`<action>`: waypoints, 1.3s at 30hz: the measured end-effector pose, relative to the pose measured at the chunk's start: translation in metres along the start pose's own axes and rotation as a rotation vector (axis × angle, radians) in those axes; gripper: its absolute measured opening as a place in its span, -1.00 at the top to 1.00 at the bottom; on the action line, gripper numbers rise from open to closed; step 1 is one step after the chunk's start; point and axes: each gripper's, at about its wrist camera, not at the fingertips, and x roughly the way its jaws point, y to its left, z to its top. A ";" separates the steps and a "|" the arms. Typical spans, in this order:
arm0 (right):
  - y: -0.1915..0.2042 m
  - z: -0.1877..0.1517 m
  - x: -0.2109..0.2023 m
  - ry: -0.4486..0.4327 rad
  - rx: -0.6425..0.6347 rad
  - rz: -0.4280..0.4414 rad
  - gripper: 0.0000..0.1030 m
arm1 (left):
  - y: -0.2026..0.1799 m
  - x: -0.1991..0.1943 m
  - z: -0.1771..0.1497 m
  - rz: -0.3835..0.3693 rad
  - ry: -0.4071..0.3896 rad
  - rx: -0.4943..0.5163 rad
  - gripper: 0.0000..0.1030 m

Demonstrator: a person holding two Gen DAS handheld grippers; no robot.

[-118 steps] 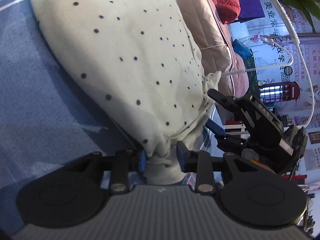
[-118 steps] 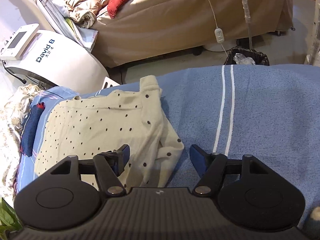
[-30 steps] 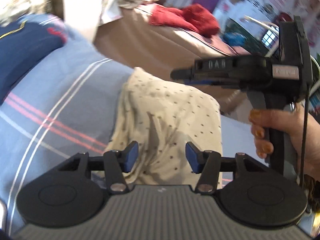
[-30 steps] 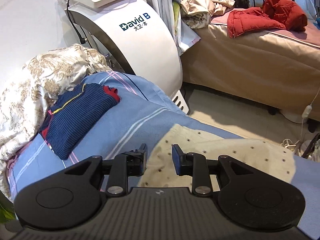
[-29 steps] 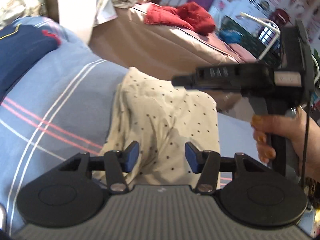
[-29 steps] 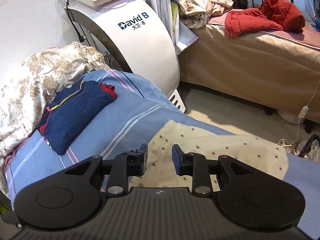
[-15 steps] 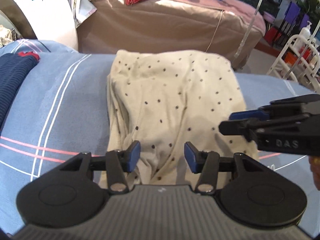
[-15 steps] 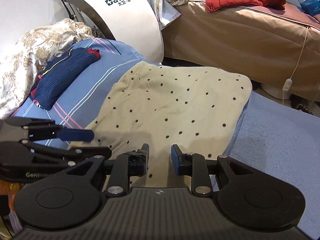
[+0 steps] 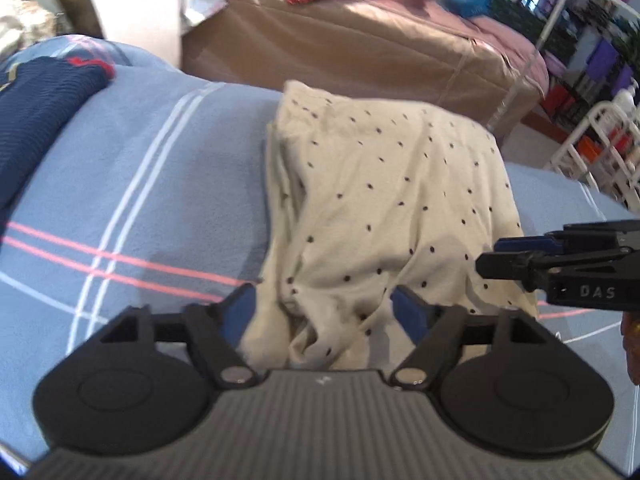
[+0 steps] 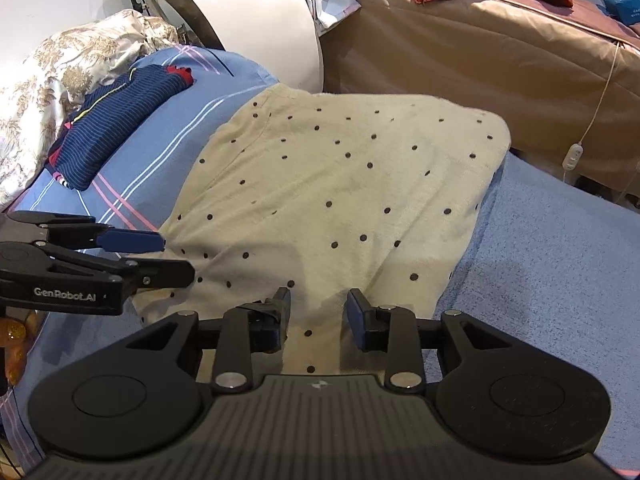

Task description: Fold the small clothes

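The left gripper (image 9: 326, 312) is spread wide, the right gripper (image 10: 318, 314) parted, neither pinching. The dotted cream garment (image 10: 340, 200) runs lengthwise from lower centre towards the frame's upper right.

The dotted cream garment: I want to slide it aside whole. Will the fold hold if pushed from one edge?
Probably not. The dotted cream garment looks thin and floppy, with loose layers bunched at its near edge, so pushing would likely ruck it. It seems light.
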 end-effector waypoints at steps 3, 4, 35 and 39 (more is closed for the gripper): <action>-0.011 -0.004 -0.021 -0.057 0.070 0.019 -0.75 | 0.015 -0.025 -0.017 -0.076 -0.058 -0.119 -0.78; -0.016 -0.007 -0.027 -0.069 0.098 0.027 -0.93 | 0.023 -0.031 -0.025 -0.112 -0.068 -0.183 -0.81; -0.099 -0.031 -0.015 -0.110 0.491 0.149 -0.94 | 0.046 0.041 -0.052 -0.234 -0.066 -0.547 0.54; -0.102 -0.021 -0.008 -0.122 0.501 0.152 -0.94 | 0.036 0.045 -0.046 -0.270 -0.092 -0.542 -0.07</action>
